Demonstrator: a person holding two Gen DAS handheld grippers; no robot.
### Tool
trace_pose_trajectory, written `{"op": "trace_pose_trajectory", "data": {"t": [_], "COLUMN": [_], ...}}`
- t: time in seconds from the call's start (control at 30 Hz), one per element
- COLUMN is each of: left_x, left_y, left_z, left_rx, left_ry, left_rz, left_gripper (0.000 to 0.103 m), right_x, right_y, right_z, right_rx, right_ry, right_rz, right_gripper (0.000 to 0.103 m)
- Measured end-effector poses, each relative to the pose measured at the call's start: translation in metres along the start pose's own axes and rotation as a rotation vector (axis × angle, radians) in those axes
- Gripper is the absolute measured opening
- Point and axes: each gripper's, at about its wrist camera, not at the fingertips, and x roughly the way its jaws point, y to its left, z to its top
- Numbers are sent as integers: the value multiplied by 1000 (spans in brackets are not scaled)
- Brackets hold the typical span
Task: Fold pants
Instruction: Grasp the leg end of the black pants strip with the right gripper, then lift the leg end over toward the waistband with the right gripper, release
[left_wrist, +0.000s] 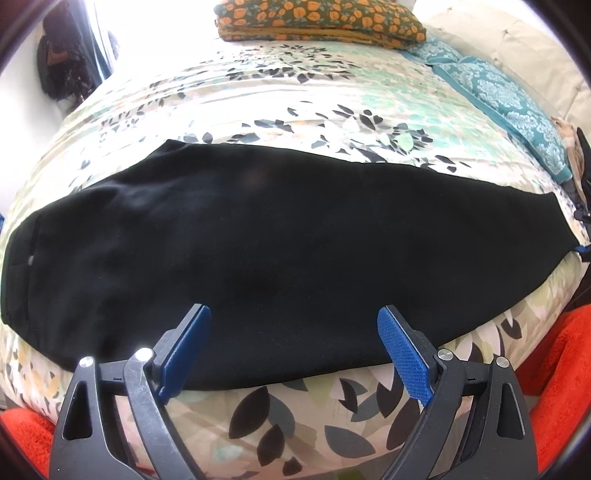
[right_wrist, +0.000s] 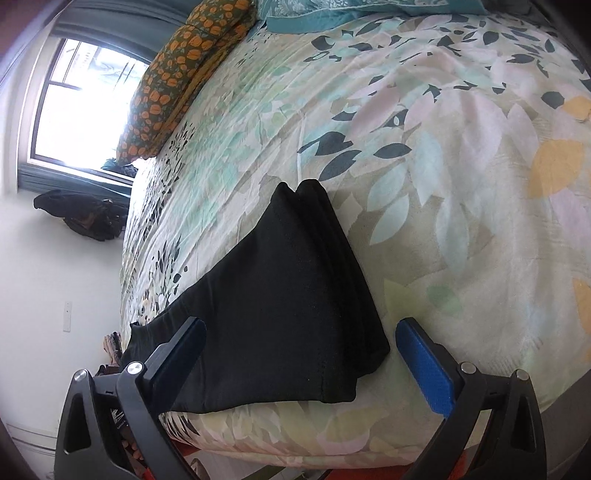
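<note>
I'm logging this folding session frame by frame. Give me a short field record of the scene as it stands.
surface: bed with leaf-print bedspread
garment: black pants, lying flat and lengthwise, legs stacked
left gripper: open, over the pants' near edge, holding nothing
right gripper: open, at the cuff end, holding nothing
background: orange-flowered pillow, teal pillow
fold stage: halved lengthwise, not yet folded across

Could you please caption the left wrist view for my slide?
Open left gripper hovers over black pants on a floral bedspread.
</note>
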Motion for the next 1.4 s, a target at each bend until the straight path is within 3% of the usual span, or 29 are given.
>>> {"op": "trace_pose_trajectory", "data": {"t": [0.4,0.5,0.57,0.6,0.63,0.67,0.73,0.83,0.97,1.1,1.2,1.4], "left_x": [3,11,23,35,47,58,57,45,19,1,-8,-7], "left_y": [-68,-88,-99,-104,-107,-107,-100,-83,-47,6,51,118], "left_z": [27,30,29,28,25,22,20,22,18,16,8,-25], "left_rx": [91,151,191,215,238,250,211,126,31,-108,-236,-419], "left_ry": [-15,-22,-7,23,63,92,67,85,47,3,-26,-29], "left_rz": [-101,-97,-89,-79,-60,-44,-67,-88,-113,-98,-86,-51], "left_gripper": [93,93,93,93,93,94,94,93,93,93,93,93], "right_x": [21,30,32,30,28,24,14,-7,-7,33,86,199], "right_y": [10,21,24,22,22,26,34,57,120,199,255,345], "right_z": [12,11,11,12,12,11,6,-9,-39,-70,-96,-168], "right_rx": [-74,-174,-212,-186,-166,-167,-152,-108,-132,-198,-247,-358], "right_ry": [132,169,185,187,186,168,127,44,-4,15,71,185], "right_rz": [-62,-182,-255,-225,-176,-164,-104,110,304,368,373,291], "right_gripper": [97,77,40,36,23,21,19,18,18,18,18,18]}}
